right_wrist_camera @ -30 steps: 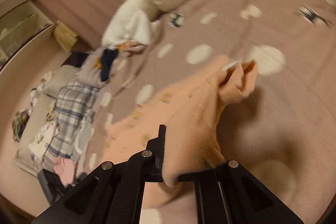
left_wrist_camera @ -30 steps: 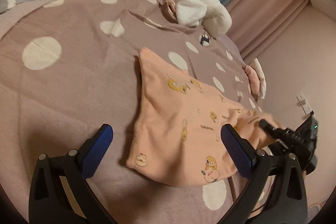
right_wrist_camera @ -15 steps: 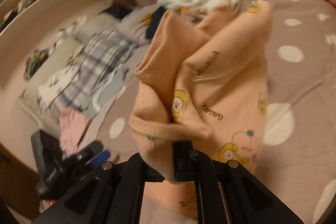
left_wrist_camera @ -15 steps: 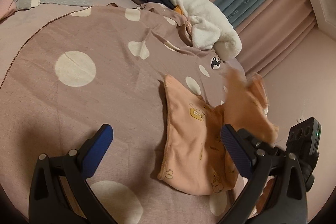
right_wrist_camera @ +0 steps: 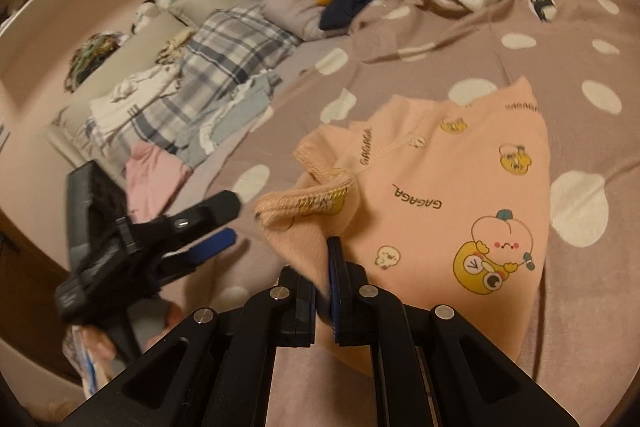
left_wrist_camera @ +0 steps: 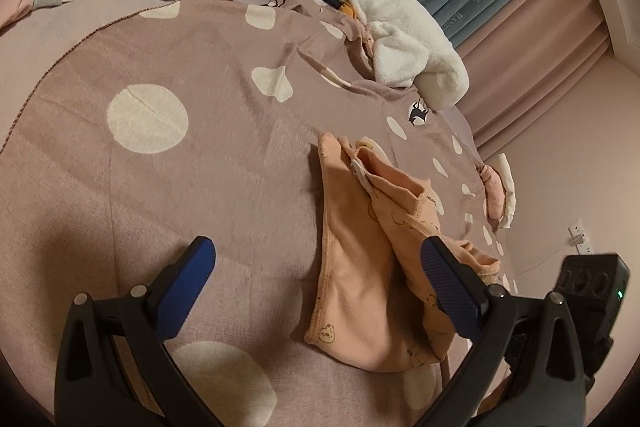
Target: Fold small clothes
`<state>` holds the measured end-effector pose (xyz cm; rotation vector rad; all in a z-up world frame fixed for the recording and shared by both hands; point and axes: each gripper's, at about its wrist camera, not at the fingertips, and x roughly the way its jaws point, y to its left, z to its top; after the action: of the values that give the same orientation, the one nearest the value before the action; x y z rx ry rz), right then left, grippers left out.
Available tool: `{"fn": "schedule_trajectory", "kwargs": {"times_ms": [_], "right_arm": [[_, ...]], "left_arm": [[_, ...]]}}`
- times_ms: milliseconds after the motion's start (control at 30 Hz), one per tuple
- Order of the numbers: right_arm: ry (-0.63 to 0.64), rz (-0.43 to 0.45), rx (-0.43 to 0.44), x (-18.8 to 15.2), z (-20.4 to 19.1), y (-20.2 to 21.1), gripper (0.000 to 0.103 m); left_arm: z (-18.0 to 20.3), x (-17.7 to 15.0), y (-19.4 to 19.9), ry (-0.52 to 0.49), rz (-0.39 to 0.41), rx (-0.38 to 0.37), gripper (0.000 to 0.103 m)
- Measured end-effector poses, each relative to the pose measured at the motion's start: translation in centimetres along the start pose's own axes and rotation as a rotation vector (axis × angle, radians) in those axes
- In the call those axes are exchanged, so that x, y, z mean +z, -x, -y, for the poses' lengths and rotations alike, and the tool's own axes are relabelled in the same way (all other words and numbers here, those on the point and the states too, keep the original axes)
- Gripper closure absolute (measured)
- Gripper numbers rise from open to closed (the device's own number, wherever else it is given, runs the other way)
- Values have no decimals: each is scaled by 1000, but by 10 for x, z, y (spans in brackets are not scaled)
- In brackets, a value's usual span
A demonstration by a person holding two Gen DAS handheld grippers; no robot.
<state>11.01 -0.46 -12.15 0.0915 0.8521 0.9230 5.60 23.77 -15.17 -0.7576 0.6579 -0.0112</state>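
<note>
My right gripper point(right_wrist_camera: 323, 291), clamped on the peach cartoon-print cotton top point(right_wrist_camera: 452, 195), has just swung one side across and laid it down, so the first fold is in. One top, lying on the mauve white-dotted blanket point(left_wrist_camera: 168, 155); two grippers, my left gripper point(left_wrist_camera: 316, 287) gaping empty beside it.

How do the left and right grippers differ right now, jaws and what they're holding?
The left gripper has its jaws spread wide and holds nothing; the right gripper has its jaws pinched shut on an edge of the peach garment. The left hovers over bare polka-dot blanket beside the garment, while the right is in contact with the cloth. Both have black frames with blue pads and point at the same garment.
</note>
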Motion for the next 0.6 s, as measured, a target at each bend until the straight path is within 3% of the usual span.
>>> {"fn": "schedule_trajectory", "kwargs": {"times_ms": [600], "right_arm": [[40, -45, 81, -20, -5, -11, 96]], "left_arm": [[0, 0, -14, 17, -36, 15, 0]]}}
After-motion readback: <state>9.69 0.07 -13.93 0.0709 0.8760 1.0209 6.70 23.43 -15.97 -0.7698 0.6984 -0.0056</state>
